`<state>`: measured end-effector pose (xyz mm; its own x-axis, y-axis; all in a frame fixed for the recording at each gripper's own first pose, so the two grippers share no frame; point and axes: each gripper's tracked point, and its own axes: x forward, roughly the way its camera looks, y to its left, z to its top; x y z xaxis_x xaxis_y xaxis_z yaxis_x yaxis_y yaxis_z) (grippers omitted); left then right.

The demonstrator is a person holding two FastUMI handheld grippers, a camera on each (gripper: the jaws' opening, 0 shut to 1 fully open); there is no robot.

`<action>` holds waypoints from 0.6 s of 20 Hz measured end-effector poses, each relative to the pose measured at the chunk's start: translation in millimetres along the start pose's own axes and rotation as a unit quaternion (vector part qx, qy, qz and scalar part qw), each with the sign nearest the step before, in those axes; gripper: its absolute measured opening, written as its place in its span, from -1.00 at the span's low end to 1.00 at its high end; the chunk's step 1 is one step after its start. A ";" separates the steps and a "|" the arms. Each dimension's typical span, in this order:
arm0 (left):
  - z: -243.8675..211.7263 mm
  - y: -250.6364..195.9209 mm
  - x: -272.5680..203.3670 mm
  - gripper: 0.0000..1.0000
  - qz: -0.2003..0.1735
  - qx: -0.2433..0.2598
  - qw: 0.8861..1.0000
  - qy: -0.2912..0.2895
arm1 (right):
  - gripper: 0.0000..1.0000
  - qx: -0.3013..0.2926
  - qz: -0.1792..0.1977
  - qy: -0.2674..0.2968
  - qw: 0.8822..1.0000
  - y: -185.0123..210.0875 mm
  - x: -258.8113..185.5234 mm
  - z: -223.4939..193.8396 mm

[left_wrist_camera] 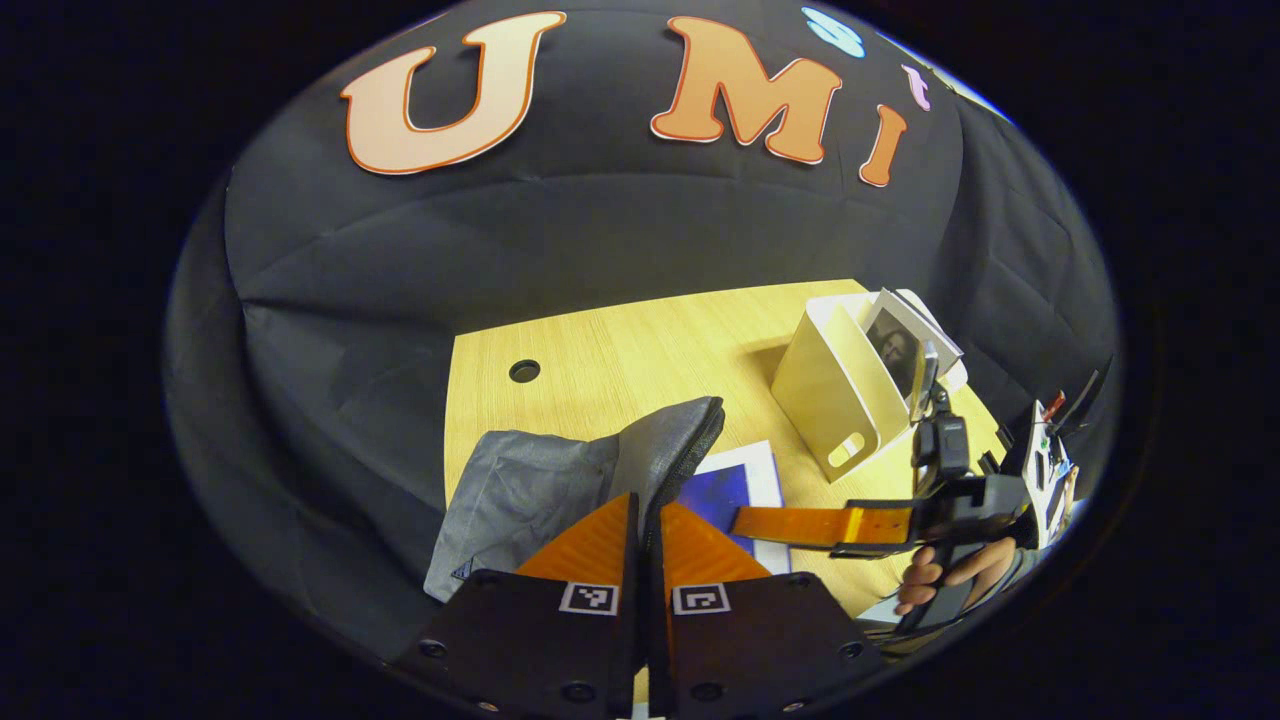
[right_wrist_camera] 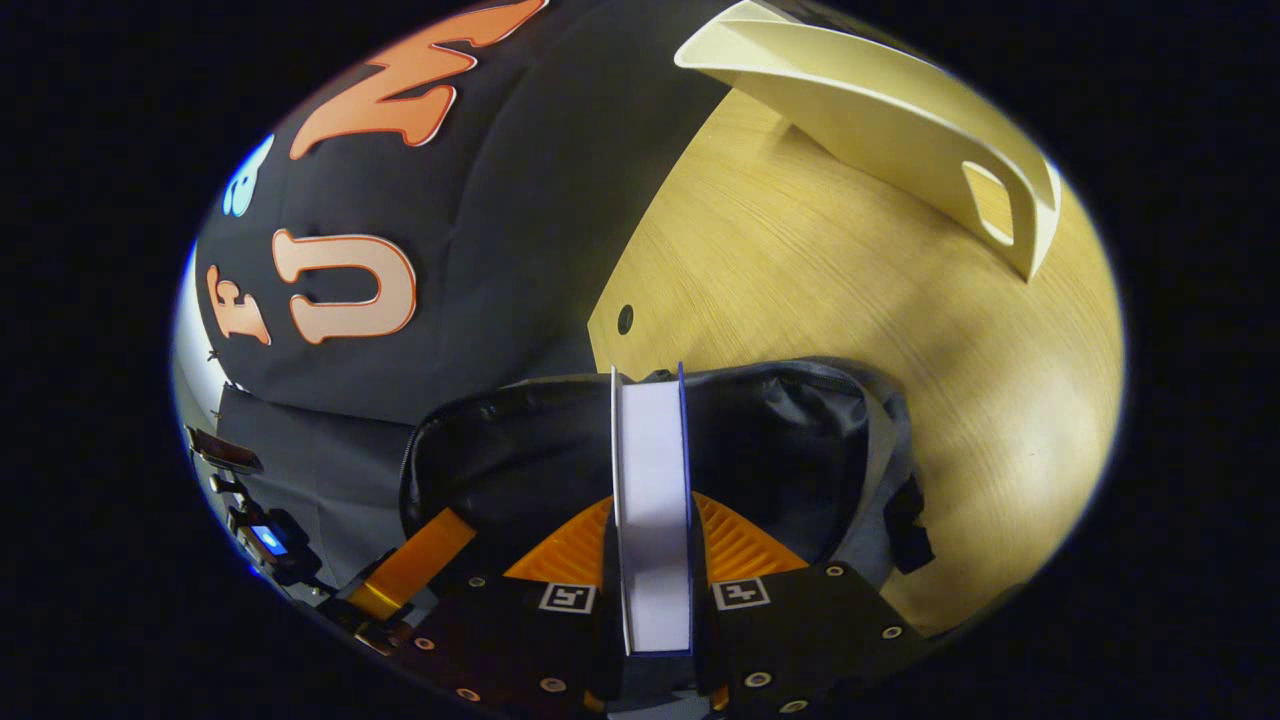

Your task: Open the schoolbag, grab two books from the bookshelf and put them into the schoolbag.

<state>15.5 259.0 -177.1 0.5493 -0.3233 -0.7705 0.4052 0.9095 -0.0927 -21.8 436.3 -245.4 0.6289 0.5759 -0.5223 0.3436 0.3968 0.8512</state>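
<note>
Light wood worktop (right_wrist_camera: 820, 290) w/ black cloth behind. Nearest in the right gripper view: right tongs (right_wrist_camera: 652, 545) clamped on a book (right_wrist_camera: 652, 480), held edge-on right at the schoolbag (right_wrist_camera: 760, 450) mouth, which gapes open & dark. In the left gripper view, left tongs (left_wrist_camera: 640, 530) are pinched together on the bag's grey flap edge, keeping it lifted; the blue book cover shows just beside it. Farther back, the cream bookshelf (left_wrist_camera: 835, 385) still has books in it. Imo the trick: keep the flap pulled up & away, tip the book spine-first, slide it deep before letting go so it doesn't snag the zipper edge.
</note>
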 end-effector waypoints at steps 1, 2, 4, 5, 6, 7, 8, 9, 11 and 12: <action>-1.2 -0.9 0.6 -0.88 0.002 -0.007 1.000 0.000 | -0.44 -0.002 -0.006 -0.007 1.000 -3.7 6.9 -3.2; -0.6 -2.9 0.9 -0.89 0.002 -0.014 1.000 -0.002 | -0.23 0.001 -0.001 -0.015 1.000 -1.2 14.0 -3.9; -3.5 -8.2 1.5 -0.89 0.002 -0.021 1.000 -0.002 | -0.39 -0.005 -0.010 -0.004 1.000 -3.7 24.3 -15.4; -2.9 -9.4 1.3 -0.89 0.004 -0.020 1.000 -0.005 | -0.37 -0.016 -0.031 0.011 0.999 -13.7 32.1 -22.0; -4.5 -7.3 2.3 -0.89 0.010 -0.018 1.000 -0.003 | -0.23 -0.025 -0.065 0.034 0.997 -27.3 34.2 -30.0; -5.2 -4.3 1.8 -0.89 0.018 -0.017 1.000 -0.003 | -0.43 -0.034 -0.094 0.059 0.993 -37.4 26.8 -37.3; -4.3 -2.8 2.2 -0.89 0.024 -0.021 0.999 -0.004 | 0.17 -0.044 -0.100 0.068 0.992 -38.8 23.9 -38.1; -5.1 -2.0 1.9 -0.89 0.028 -0.026 0.999 -0.002 | 0.66 -0.052 -0.104 0.076 0.990 -40.2 19.6 -37.4; -7.1 3.0 2.5 -0.89 0.037 -0.036 0.999 -0.001 | 0.67 -0.075 -0.107 0.091 0.987 -36.9 4.7 -31.1; -8.0 3.4 2.2 -0.89 0.043 -0.040 0.998 -0.002 | 0.96 -0.088 -0.106 0.095 0.986 -30.8 -4.6 -25.7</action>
<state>12.3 263.4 -184.2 0.5817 -0.2447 -0.7757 0.2974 0.9516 -0.0772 -53.2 439.8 -270.6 0.4085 0.5827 -0.7026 0.3162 0.6317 0.7078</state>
